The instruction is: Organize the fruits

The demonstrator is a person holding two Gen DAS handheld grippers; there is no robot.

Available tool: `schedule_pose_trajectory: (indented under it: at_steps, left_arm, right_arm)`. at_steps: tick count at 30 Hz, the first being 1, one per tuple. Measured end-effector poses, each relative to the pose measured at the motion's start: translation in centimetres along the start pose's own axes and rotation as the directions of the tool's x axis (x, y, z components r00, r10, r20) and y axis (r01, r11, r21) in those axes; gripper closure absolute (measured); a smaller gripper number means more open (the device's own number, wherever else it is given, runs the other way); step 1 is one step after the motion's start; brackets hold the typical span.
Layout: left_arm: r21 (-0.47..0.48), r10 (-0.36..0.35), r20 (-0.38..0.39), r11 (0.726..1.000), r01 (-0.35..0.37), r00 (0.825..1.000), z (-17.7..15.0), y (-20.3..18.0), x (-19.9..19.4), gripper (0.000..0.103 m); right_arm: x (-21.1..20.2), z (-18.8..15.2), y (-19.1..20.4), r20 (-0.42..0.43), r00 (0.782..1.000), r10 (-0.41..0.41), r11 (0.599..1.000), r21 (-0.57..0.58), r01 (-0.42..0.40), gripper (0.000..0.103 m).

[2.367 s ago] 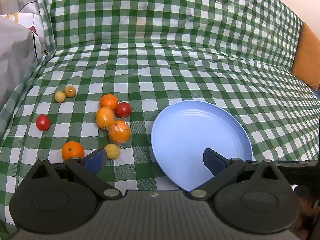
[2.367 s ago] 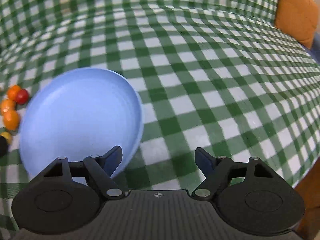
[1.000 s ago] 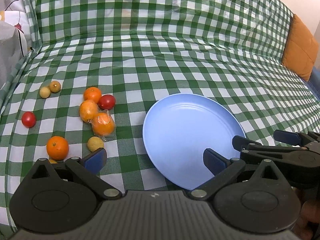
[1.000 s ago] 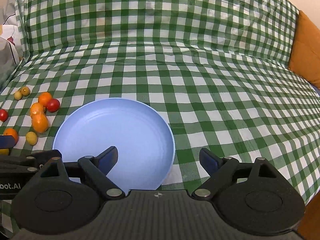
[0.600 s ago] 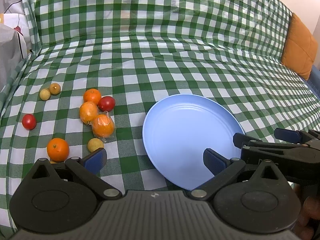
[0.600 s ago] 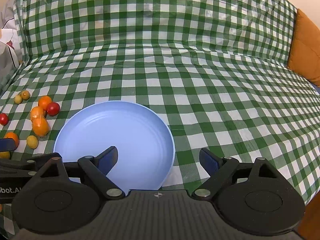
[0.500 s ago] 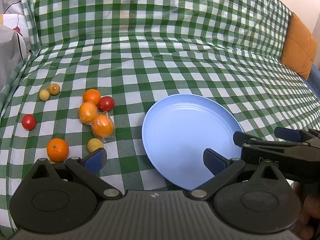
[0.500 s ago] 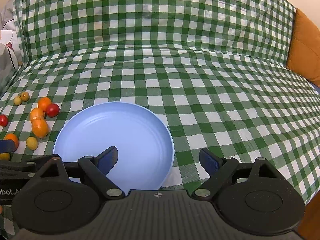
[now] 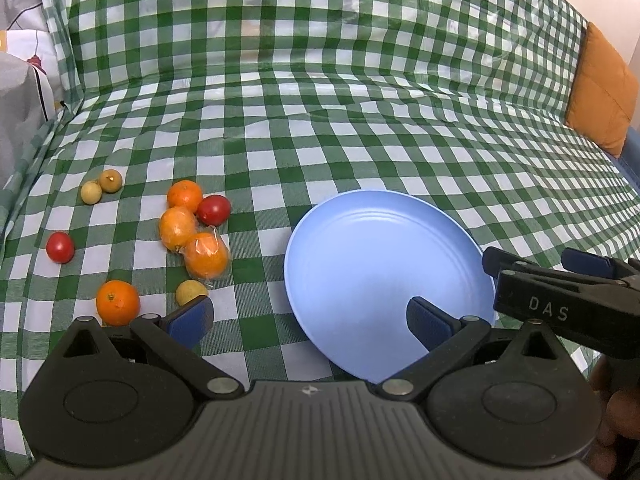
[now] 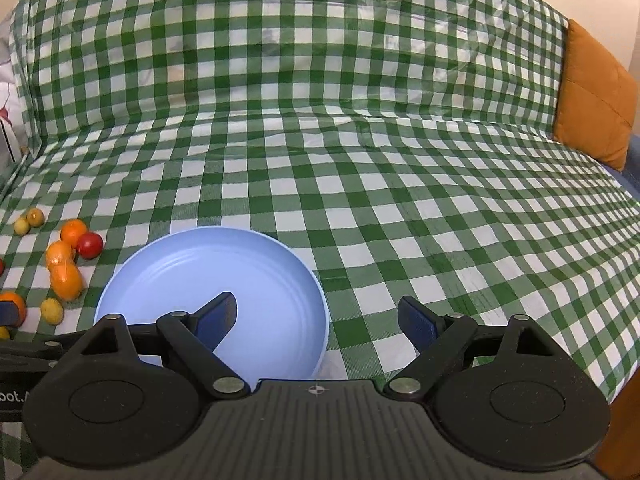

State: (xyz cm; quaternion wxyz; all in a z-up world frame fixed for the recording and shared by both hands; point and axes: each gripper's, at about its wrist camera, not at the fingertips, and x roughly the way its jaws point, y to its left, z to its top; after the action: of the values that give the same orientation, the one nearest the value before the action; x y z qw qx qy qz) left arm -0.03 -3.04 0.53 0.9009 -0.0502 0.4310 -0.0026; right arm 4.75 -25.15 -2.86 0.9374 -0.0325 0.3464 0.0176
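Plate [image 10: 180,272] shifted beneath right claw [image 10: 320,320].

The near edge of the round light-blue plastic plate [image 9: 384,248] is lying hidden behind the black left gripper [image 9: 308,318]. In the right wrist view, a small red tomato [image 10: 1,266] and a small yellow fruit [image 10: 3,333] are being cut off by the left edge. An orange cushion [image 10: 592,96] is running off the right edge.
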Motion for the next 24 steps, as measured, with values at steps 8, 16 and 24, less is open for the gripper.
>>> schedule_pose_trajectory:
  at_steps: [8,16,24]
  left_arm:
    - [0.022,-0.012,-0.010,1.000,0.012,1.000,-0.2,-0.3,0.0,0.000]
    - [0.062,-0.047,-0.005,0.997,0.047,0.999,-0.7,-0.4,-0.2,0.000]
    - [0.095,-0.104,0.048,0.990,0.099,0.993,-0.7,0.0,-1.7,0.009]
  right_arm:
    - [0.1,0.2,-0.4,0.029,0.999,-0.039,0.998,0.050,0.037,0.014]
    - [0.0,0.3,-0.7,0.032,0.998,-0.053,0.995,0.088,0.050,0.014]
    - [-0.2,0.6,-0.5,0.034,0.999,-0.039,0.995,0.092,0.036,0.014]
